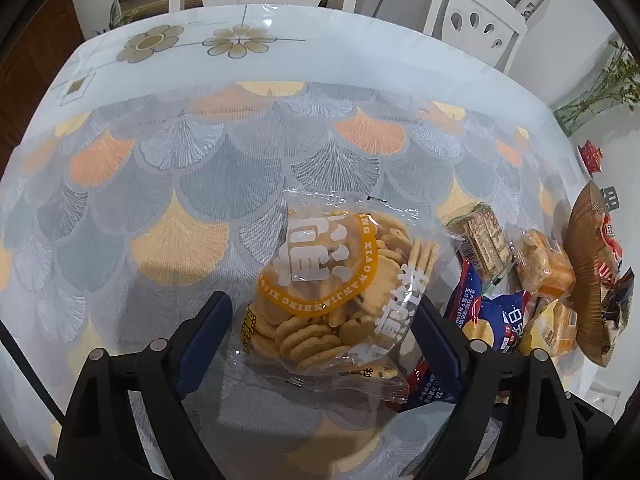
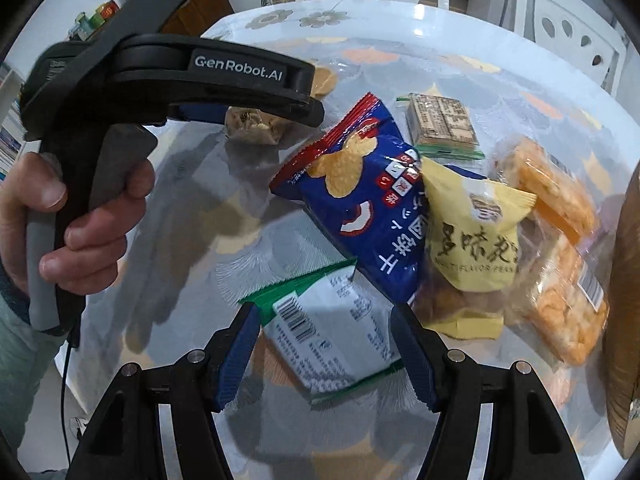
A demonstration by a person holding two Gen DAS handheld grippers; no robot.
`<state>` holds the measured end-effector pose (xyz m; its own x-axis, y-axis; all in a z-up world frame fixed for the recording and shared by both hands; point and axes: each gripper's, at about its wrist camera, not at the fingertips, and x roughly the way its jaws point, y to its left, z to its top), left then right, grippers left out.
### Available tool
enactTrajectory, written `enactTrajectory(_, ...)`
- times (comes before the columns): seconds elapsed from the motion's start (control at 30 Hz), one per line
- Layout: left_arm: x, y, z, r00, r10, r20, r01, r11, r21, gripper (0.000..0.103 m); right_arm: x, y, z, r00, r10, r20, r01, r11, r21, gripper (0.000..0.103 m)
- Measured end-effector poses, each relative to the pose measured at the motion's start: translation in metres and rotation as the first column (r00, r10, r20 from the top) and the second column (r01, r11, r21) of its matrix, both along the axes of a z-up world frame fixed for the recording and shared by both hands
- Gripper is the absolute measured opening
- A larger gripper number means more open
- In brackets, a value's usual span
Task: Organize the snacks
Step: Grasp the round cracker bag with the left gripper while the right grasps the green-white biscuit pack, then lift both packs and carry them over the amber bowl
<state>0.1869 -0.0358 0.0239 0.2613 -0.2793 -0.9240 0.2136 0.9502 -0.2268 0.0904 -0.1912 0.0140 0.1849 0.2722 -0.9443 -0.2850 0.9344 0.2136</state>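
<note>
Round table under a clear cover, fan-pattern cloth in grey, orange and yellow, white chairs behind it. Landmark: blue chip bag, centre of the snack pile.

Brown woven basket at the table's far right edge, well right of the blue chip bag, some packets inside. Clear bag of round crackers lies left of the blue chip bag, overlapping its edge. Left gripper straddles this cracker bag, jaws wide, pads off the plastic on both sides as far as I can see. A hand grips its handle.

Yellow snack packet touches the blue chip bag on its right. Two orange rice-cracker packs beyond that, near the basket. White-and-green packet, barcode side up, just below the blue chip bag, one corner under it. Right gripper sits over this packet, jaws about half spread, packet between them; contact unclear. Green-edged biscuit pack just above the blue chip bag.
</note>
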Motion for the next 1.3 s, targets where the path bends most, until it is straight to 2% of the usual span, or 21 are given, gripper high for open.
enactTrajectory(0.1, -0.003, 0.002, 0.002, 1.000, -0.006, 0.013, 0.006, 1.000, 0.001, 0.074, -0.002, 0.012, -0.004, 1.000, 0.004, -0.001, -0.004, 1.000, -0.005, 0.066)
enactTrajectory(0.23, -0.006, 0.006, 0.005, 1.000, 0.005, 0.022, -0.005, 1.000, -0.014, 0.068, -0.006, 0.021, -0.013, 1.000, 0.012, -0.024, -0.012, 1.000, -0.014, 0.066)
enactTrajectory(0.33, -0.010, 0.008, 0.008, 0.999, 0.023, 0.028, -0.022, 1.000, -0.013, 0.065, -0.012, 0.027, -0.017, 1.000, 0.023, -0.005, -0.023, 0.998, -0.051, 0.064)
enactTrajectory(0.43, -0.016, 0.011, 0.011, 0.999, 0.031, 0.033, -0.030, 1.000, -0.009, 0.064, -0.018, 0.035, -0.017, 0.999, 0.040, 0.018, -0.039, 0.995, -0.095, 0.049)
enactTrajectory(0.9, -0.055, 0.010, 0.041, 0.996, 0.050, 0.080, -0.050, 0.999, -0.004, 0.064, -0.057, 0.043, -0.007, 0.994, 0.111, 0.016, -0.110, 0.992, -0.056, 0.049)
enactTrajectory(1.17, -0.068, -0.016, 0.066, 0.991, 0.029, 0.128, -0.028, 1.000, -0.010, 0.064, -0.077, 0.007, 0.007, 0.996, 0.083, 0.025, -0.082, 0.996, -0.030, 0.049)
enactTrajectory(1.3, -0.073, -0.035, 0.081, 0.988, 0.015, 0.154, -0.012, 1.000, -0.018, 0.064, -0.090, -0.018, 0.024, 0.998, 0.041, 0.043, -0.040, 0.999, -0.026, 0.049)
